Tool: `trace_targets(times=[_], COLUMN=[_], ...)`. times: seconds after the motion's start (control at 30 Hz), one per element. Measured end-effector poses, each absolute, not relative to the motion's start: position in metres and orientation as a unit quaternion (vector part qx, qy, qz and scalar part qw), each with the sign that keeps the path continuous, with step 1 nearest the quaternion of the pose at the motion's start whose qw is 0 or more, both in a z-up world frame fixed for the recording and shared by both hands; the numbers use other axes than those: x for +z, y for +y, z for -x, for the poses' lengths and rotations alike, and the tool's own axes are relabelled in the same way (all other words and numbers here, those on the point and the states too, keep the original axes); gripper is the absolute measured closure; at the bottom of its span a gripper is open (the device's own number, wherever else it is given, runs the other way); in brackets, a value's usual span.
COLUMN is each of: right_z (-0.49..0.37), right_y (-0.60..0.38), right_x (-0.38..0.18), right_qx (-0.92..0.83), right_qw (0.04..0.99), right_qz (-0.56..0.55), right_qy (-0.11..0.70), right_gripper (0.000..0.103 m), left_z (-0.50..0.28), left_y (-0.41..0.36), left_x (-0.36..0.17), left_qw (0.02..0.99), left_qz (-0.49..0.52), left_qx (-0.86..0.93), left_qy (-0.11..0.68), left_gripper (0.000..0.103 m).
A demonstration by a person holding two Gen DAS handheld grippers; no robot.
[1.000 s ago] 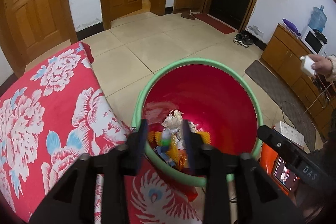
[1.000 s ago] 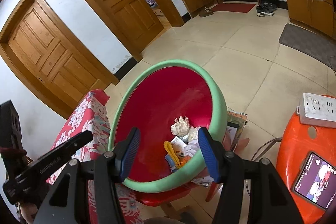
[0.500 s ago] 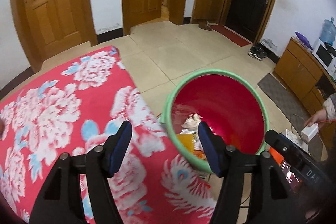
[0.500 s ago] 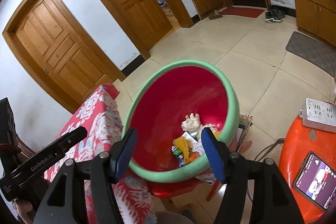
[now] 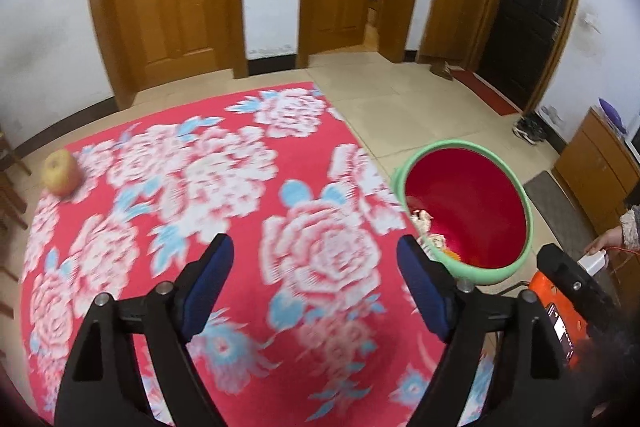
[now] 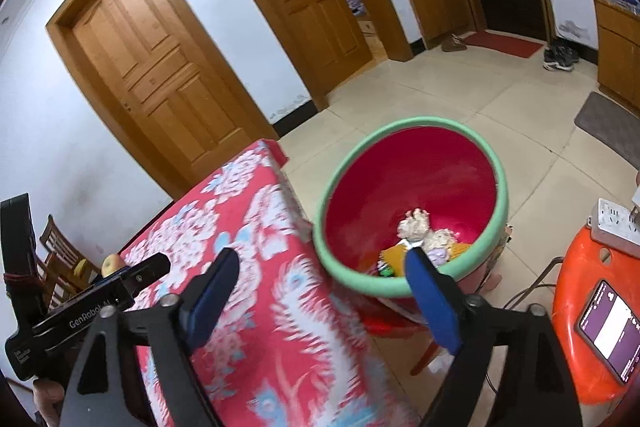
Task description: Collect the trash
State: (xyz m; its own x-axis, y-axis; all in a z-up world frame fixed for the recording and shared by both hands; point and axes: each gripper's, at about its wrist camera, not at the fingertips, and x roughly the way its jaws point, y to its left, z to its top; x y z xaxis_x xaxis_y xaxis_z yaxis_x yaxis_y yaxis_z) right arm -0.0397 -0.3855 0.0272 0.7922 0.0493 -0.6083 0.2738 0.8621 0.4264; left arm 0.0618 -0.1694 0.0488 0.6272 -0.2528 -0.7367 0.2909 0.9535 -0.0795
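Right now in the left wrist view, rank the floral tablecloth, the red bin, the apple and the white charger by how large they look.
1. floral tablecloth, fills most of the view
2. red bin
3. apple
4. white charger, partly hidden by a hand

The apple and charger lie at different distances, so their ranking is unsure.

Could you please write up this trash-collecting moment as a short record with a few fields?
bin: red bucket with green rim, beside the table
bin contents: crumpled paper and wrappers at the bottom
table: covered by a red floral cloth
left on table: one apple near the far edge
left gripper: jaws opening, nothing between them
right gripper: jaws opening, nothing between them
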Motion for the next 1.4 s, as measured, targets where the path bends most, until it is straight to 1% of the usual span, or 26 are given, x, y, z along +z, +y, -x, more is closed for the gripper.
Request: trace_targets(times=[0.1, 0.13, 0.2, 0.4, 0.67, 0.93, 1.4], right_z=[0.045, 0.047, 0.051, 0.065, 0.083, 0.096, 0.1], right_y=[-0.367, -0.359, -0.348, -0.311, -0.275, -0.254, -0.24], right_x=[0.035, 0.038, 0.043, 0.056, 0.061, 0.063, 0.064], right_qx=[-0.051, -0.047, -0.039, -0.021, -0.014, -0.006, 0.003], right_qw=[0.915, 0.917, 0.921, 0.93, 0.936, 0.941, 0.942], right_qz=[-0.244, -0.238, -0.228, -0.197, -0.156, -0.13, -0.121], right_qy=[0.316, 0.316, 0.314, 0.308, 0.315, 0.314, 0.313], right_gripper=[0.013, 0.01, 0.006, 0.001, 0.001, 0.001, 0.001], left_z=[-0.048, -0.043, -0.034, -0.009, 0.022, 0.042, 0.049], left_y=[-0.148, -0.142, -0.129, -0.098, -0.07, -0.051, -0.033], left_x=[0.056, 0.059, 0.063, 0.071, 0.076, 0.077, 0.08], left_qw=[0.908, 0.91, 0.914, 0.926, 0.936, 0.937, 0.941], left_qz=[-0.015, -0.012, -0.007, 0.002, 0.008, 0.024, 0.042], left_qx=[-0.134, -0.129, -0.116, -0.08, -0.033, -0.02, -0.009], left_qy=[0.396, 0.394, 0.388, 0.369, 0.35, 0.348, 0.335], left_gripper=[0.016, 0.015, 0.011, 0.01, 0.01, 0.01, 0.01])
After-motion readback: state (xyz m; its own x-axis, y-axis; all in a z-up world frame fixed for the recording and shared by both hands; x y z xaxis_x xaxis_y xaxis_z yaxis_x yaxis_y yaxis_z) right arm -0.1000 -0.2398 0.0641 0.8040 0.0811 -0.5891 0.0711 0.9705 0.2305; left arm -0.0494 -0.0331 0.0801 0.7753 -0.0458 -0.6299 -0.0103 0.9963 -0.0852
